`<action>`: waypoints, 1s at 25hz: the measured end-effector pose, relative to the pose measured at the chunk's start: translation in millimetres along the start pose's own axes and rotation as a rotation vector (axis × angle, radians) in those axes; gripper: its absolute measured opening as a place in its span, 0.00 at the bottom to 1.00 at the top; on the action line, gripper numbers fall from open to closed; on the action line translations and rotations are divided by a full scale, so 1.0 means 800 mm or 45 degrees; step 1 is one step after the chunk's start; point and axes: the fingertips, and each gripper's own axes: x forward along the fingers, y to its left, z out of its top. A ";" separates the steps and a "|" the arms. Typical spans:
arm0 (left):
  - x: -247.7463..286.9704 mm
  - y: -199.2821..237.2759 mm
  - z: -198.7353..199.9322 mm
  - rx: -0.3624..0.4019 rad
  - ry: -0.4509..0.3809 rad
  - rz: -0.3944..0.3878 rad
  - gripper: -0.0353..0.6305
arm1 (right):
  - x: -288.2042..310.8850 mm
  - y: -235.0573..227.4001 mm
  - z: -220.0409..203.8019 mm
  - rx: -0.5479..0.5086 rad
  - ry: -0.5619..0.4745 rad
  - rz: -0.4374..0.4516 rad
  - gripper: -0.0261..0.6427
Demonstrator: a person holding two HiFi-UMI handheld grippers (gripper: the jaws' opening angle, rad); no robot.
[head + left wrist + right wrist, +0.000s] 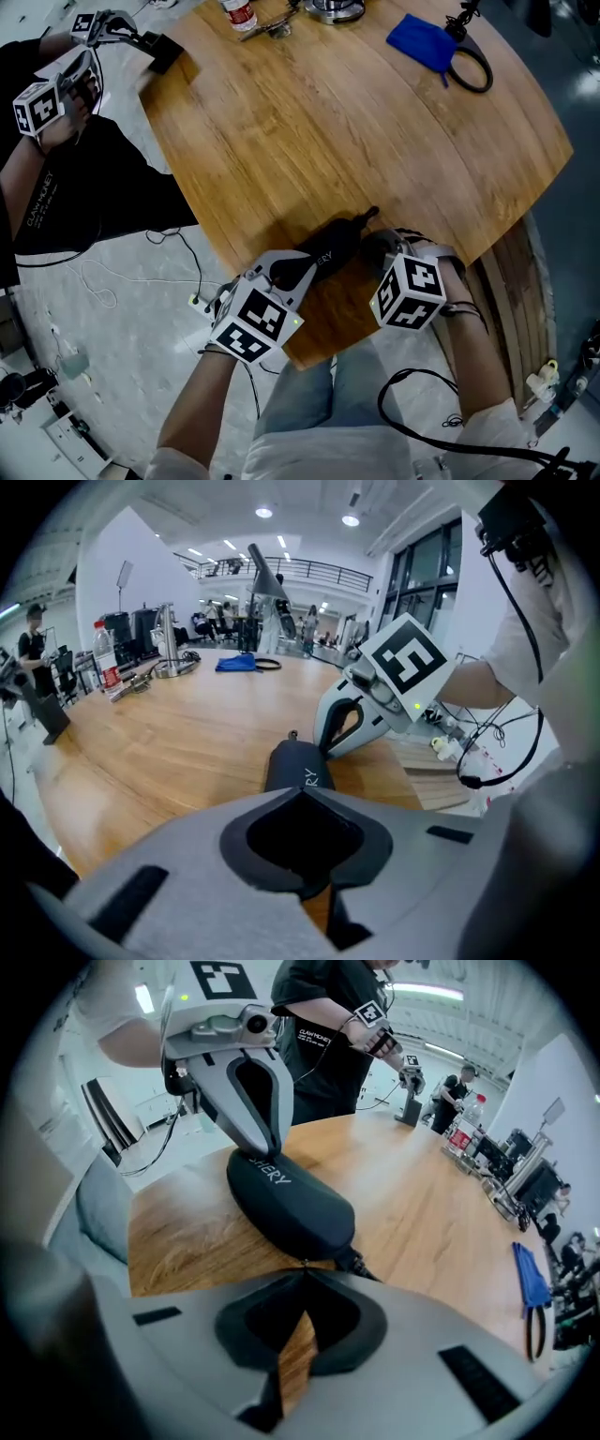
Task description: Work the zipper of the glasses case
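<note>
One glasses case [291,1199] on table [356,131]; left gripper [300,791] clamps its end; right gripper [302,1266] pinched closed beside it. Far off: one blue cloth [419,39], one bottle [239,13].

Grey left gripper [314,265] and right gripper [377,246] bear black-and-white marker cubes [253,323]; white sleeves [176,464], pale jeans [309,394] at six o'clock, black cable [381,403] at five.

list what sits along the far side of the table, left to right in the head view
bottle → small metal piece → round metal base → blue cloth → black loop
</note>
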 end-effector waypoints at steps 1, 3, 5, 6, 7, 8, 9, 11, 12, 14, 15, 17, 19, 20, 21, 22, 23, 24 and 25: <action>0.001 0.001 0.000 -0.011 -0.020 0.023 0.06 | -0.001 0.002 0.001 0.021 0.012 -0.010 0.04; 0.004 0.000 -0.001 -0.010 -0.051 0.060 0.06 | -0.001 0.007 -0.002 0.055 0.061 -0.060 0.04; 0.008 -0.002 0.000 0.013 -0.066 0.069 0.06 | -0.001 0.009 -0.005 0.099 0.104 -0.106 0.04; 0.008 -0.002 0.000 0.011 -0.074 0.065 0.06 | -0.001 0.011 -0.005 0.132 0.110 -0.115 0.04; 0.008 -0.002 0.000 0.009 -0.080 0.060 0.06 | -0.002 0.013 -0.005 0.165 0.110 -0.117 0.04; 0.008 -0.003 -0.001 0.014 -0.082 0.057 0.07 | -0.002 0.017 -0.006 0.187 0.107 -0.116 0.04; 0.007 -0.004 -0.002 0.022 -0.078 0.054 0.07 | -0.003 0.021 -0.007 0.198 0.104 -0.115 0.04; 0.006 -0.006 -0.004 0.030 -0.078 0.049 0.07 | -0.005 0.029 -0.007 0.221 0.081 -0.103 0.04; 0.005 -0.006 -0.004 0.031 -0.082 0.049 0.07 | -0.007 0.032 -0.007 0.251 0.058 -0.090 0.04; 0.004 -0.007 -0.005 0.032 -0.089 0.044 0.07 | -0.009 0.034 -0.008 0.316 0.014 -0.078 0.04; 0.004 -0.009 -0.004 0.029 -0.092 0.034 0.07 | -0.009 0.035 -0.010 0.321 0.006 -0.090 0.04; 0.004 -0.011 -0.003 0.025 -0.096 0.016 0.07 | -0.007 0.034 -0.014 0.275 0.016 -0.128 0.04; 0.003 -0.011 -0.002 0.040 -0.093 0.021 0.07 | -0.005 0.031 -0.016 0.233 0.022 -0.146 0.04; 0.002 -0.010 -0.003 0.044 -0.093 0.026 0.07 | -0.005 0.030 -0.016 0.228 0.016 -0.146 0.04; 0.003 -0.009 -0.003 0.045 -0.094 0.028 0.07 | -0.005 0.030 -0.016 0.234 0.004 -0.141 0.04; 0.003 -0.010 -0.003 0.045 -0.094 0.028 0.07 | -0.006 0.031 -0.016 0.245 -0.013 -0.134 0.04; 0.003 -0.010 -0.004 0.046 -0.093 0.027 0.07 | -0.006 0.032 -0.016 0.255 -0.030 -0.125 0.04; 0.003 -0.010 -0.003 0.049 -0.093 0.025 0.07 | -0.006 0.034 -0.016 0.261 -0.042 -0.114 0.04; 0.003 -0.009 -0.001 0.055 -0.095 0.023 0.07 | -0.006 0.036 -0.016 0.263 -0.047 -0.101 0.04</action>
